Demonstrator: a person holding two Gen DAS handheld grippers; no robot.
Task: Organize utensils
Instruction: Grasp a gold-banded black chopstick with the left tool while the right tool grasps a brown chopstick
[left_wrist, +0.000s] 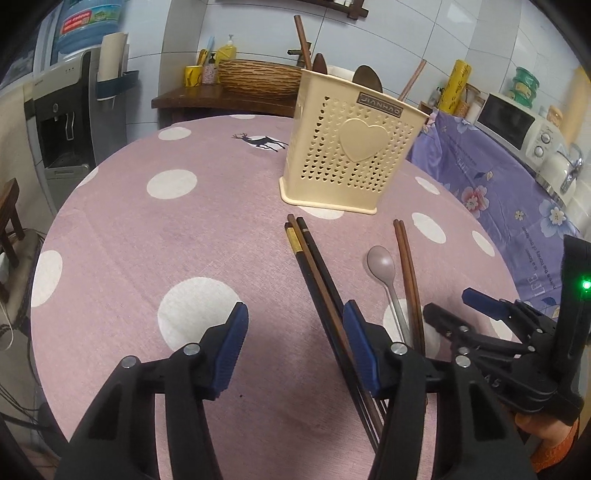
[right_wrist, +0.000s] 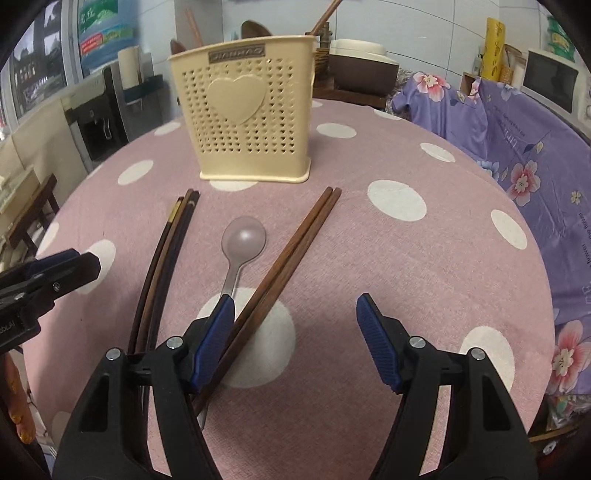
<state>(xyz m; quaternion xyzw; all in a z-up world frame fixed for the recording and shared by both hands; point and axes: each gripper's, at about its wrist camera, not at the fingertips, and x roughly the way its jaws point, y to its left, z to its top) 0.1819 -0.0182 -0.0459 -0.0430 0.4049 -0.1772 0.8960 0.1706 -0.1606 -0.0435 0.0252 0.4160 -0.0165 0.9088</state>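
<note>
Chopsticks (right_wrist: 258, 291), spoon (right_wrist: 243, 238) on table; holder (right_wrist: 243, 110) upright, holding wooden utensils (left_wrist: 364, 75).

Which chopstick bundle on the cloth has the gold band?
The dark chopsticks left of the spoon: one black stick carries a gold band near its far tip. The brown pair right of the spoon is plain wood.

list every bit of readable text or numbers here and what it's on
"JIANHAO": metal plate on the cream utensil holder, seen mirrored.
"A5": body of the right tongs.
Purple floral cloth: printed lines, too blurred.
Water jug label: too blurred.
</note>
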